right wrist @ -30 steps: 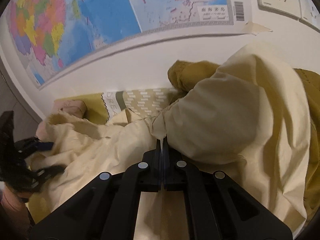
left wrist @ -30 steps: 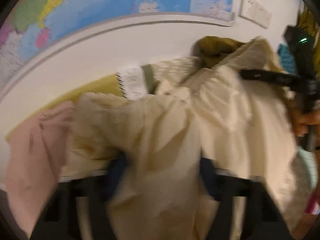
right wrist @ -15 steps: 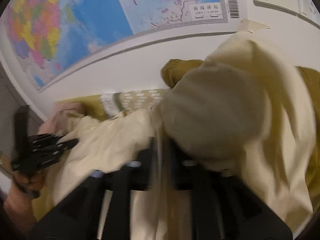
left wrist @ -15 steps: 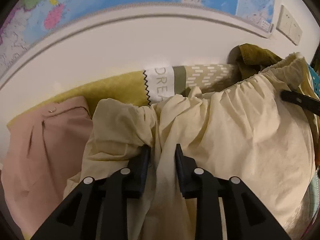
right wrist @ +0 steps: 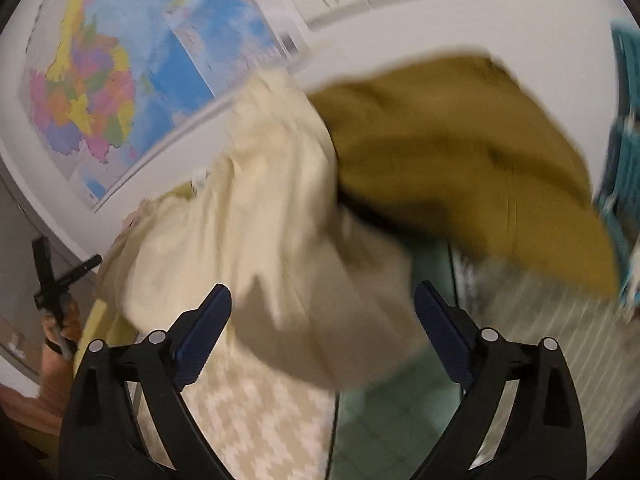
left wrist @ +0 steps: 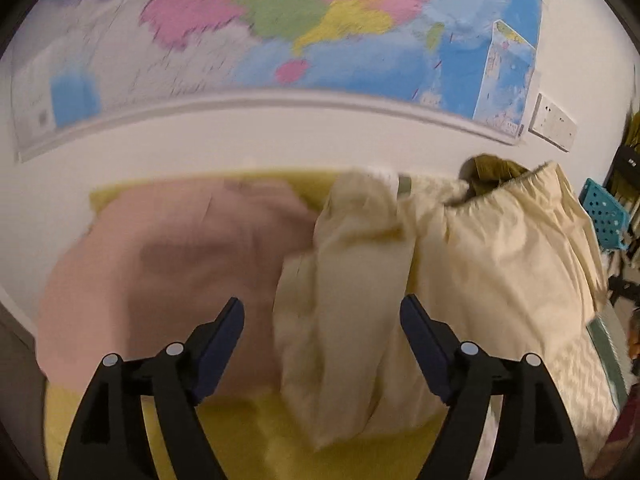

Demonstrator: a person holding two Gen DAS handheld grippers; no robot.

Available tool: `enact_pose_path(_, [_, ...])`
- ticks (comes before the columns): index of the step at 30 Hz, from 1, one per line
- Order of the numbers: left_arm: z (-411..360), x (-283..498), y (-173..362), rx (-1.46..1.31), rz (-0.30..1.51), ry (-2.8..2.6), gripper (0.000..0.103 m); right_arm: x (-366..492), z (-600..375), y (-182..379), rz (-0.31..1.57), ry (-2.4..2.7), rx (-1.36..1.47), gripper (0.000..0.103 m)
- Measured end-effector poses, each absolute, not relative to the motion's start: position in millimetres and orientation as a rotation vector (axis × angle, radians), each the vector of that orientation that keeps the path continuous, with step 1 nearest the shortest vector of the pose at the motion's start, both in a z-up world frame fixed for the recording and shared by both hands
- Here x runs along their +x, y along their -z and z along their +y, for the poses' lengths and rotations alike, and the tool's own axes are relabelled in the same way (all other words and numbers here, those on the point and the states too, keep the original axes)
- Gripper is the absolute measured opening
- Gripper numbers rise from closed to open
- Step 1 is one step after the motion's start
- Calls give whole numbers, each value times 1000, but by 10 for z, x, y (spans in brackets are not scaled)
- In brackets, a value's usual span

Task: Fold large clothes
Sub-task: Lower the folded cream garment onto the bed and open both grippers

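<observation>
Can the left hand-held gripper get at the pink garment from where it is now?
Probably yes. The left hand-held gripper is open with nothing pinched, and the pink garment lies uncovered just ahead, to its left. The cream garment sits in front of and between its fingers, to the right, not over the pink one.

We see a cream garment; a dusty pink garment; a mustard-brown garment; yellow-green bedding; a beige-and-white zigzag cover; a multicoloured wall map; a teal perforated basket.
</observation>
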State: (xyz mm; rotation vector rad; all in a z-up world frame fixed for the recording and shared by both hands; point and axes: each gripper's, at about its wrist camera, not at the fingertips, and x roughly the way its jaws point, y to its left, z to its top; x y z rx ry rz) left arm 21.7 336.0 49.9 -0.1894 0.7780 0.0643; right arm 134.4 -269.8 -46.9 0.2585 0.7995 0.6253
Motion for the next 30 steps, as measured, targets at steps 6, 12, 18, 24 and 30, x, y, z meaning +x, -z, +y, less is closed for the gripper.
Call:
enact_pose_path(6, [3210, 170, -143, -209, 828, 19, 87, 1378, -2493, 739, 828, -649, 248, 98])
enact_pose_path(12, [2964, 347, 112, -235, 851, 69, 64, 1438, -2347, 751, 824, -675, 253, 49])
enact_pose_path(18, [2907, 189, -191, -329, 818, 89, 16, 1273, -2480, 471, 830, -774, 311, 20])
enact_pose_path(24, [2867, -404, -339, -414, 821, 204, 20, 743, -2937, -33, 725, -849, 327, 19])
enact_pose_path(30, [2762, -491, 137, -376, 959, 122, 65, 771, -3174, 678, 979, -652, 282, 41])
